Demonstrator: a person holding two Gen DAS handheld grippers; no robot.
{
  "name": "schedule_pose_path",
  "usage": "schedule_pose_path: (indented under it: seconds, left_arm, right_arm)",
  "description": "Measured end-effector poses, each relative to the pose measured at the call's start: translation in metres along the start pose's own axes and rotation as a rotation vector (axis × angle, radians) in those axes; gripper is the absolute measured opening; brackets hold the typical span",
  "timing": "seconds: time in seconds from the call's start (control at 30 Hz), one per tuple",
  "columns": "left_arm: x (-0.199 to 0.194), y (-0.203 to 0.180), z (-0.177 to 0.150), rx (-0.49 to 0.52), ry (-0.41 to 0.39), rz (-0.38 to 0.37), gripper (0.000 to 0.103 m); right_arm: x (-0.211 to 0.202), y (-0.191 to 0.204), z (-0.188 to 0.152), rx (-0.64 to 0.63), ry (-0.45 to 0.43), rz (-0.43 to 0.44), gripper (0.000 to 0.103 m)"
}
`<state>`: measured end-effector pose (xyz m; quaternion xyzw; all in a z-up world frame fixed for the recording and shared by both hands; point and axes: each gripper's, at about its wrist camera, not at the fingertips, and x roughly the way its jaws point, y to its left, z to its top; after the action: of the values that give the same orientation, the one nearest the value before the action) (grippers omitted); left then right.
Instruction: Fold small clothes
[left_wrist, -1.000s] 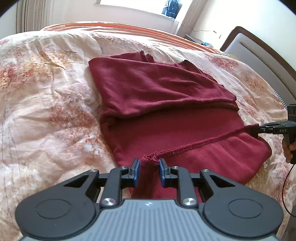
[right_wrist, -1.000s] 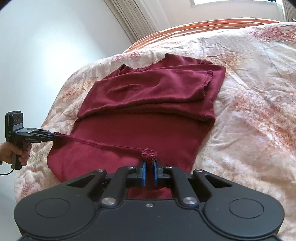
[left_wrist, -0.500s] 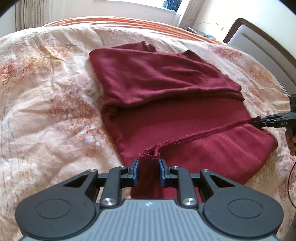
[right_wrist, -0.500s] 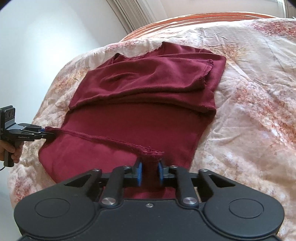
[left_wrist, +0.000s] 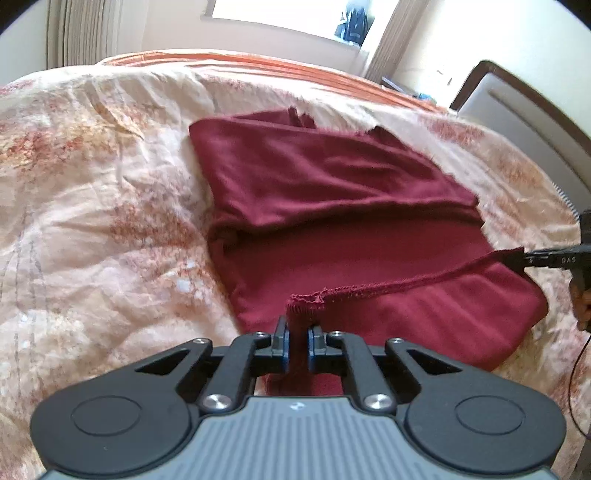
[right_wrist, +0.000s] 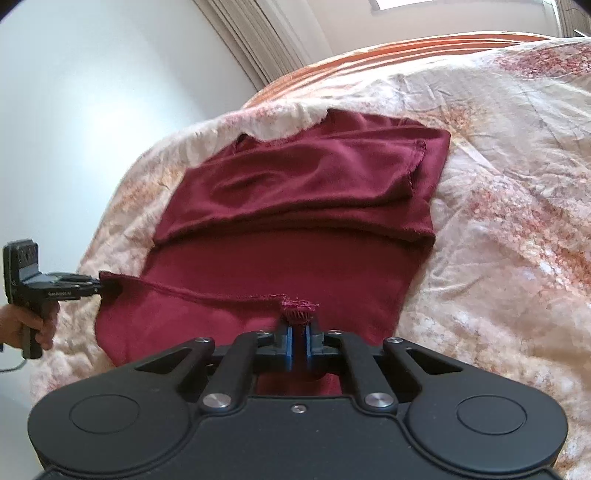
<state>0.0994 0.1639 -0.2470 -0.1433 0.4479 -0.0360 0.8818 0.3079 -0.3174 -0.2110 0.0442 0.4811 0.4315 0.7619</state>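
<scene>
A dark red shirt (left_wrist: 332, 206) lies on the bed with its sleeves folded in; it also shows in the right wrist view (right_wrist: 295, 221). My left gripper (left_wrist: 297, 338) is shut on one corner of the shirt's bottom hem (left_wrist: 306, 299) and holds it above the cloth. My right gripper (right_wrist: 299, 336) is shut on the other hem corner (right_wrist: 297, 310). The hem runs taut between them. The right gripper shows in the left wrist view (left_wrist: 524, 258) at the right edge; the left gripper shows in the right wrist view (right_wrist: 101, 286) at the left.
The bed has a cream floral cover (left_wrist: 92, 221) with an orange striped blanket (left_wrist: 258, 68) at the far end. A headboard (left_wrist: 517, 110) stands to the right. A curtain (right_wrist: 258, 37) and window are behind.
Both grippers have lifted the hem higher and carried it a little toward the shirt's collar. The jaws have tightened on the hem corners.
</scene>
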Motion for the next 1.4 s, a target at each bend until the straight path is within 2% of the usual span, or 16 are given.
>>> schedule_pose_path:
  seconds: [0.23,0.43,0.6,0.8,0.97,1.03,1.07,1.13,1.2,1.27,1.33,1.4]
  left_arm:
    - [-0.024,-0.001,0.019,-0.014,-0.084,-0.040,0.009]
    - [-0.025,0.009,0.081,-0.005,-0.197,-0.044,0.009]
    - [0.003,0.025,0.147,0.015,-0.258,-0.028,0.009]
    - [0.060,0.045,0.201,0.001,-0.234,0.007,0.009]
    - [0.107,0.056,0.217,-0.030,-0.182,0.046,0.009]
    - [0.125,0.059,0.216,-0.041,-0.145,0.084,0.009]
    - [0.135,0.059,0.216,-0.040,-0.120,0.113,0.009]
    - [0.147,0.058,0.212,-0.026,-0.083,0.151,0.013]
    - [0.151,0.054,0.209,-0.006,-0.066,0.185,0.016]
    - [0.143,0.053,0.203,-0.005,-0.097,0.194,0.024]
    - [0.128,0.059,0.195,-0.029,-0.130,0.210,0.031]
    - [0.113,0.067,0.182,-0.092,-0.161,0.202,0.032]
  right_arm:
    - [-0.029,-0.001,0.021,0.006,-0.071,0.032,0.006]
    - [-0.041,-0.011,0.086,-0.027,-0.166,0.066,0.006]
    - [-0.016,-0.026,0.155,-0.050,-0.221,0.070,0.006]
    - [0.037,-0.054,0.207,-0.030,-0.207,0.025,0.006]
    - [0.084,-0.078,0.219,0.027,-0.144,-0.048,0.006]
    - [0.103,-0.086,0.217,0.057,-0.107,-0.098,0.008]
    - [0.111,-0.089,0.214,0.071,-0.092,-0.121,0.009]
    - [0.120,-0.091,0.207,0.086,-0.082,-0.158,0.022]
    - [0.119,-0.093,0.199,0.097,-0.100,-0.191,0.031]
    - [0.106,-0.095,0.191,0.104,-0.143,-0.226,0.034]
    - [0.089,-0.096,0.183,0.117,-0.190,-0.257,0.039]
    - [0.070,-0.088,0.172,0.096,-0.241,-0.263,0.040]
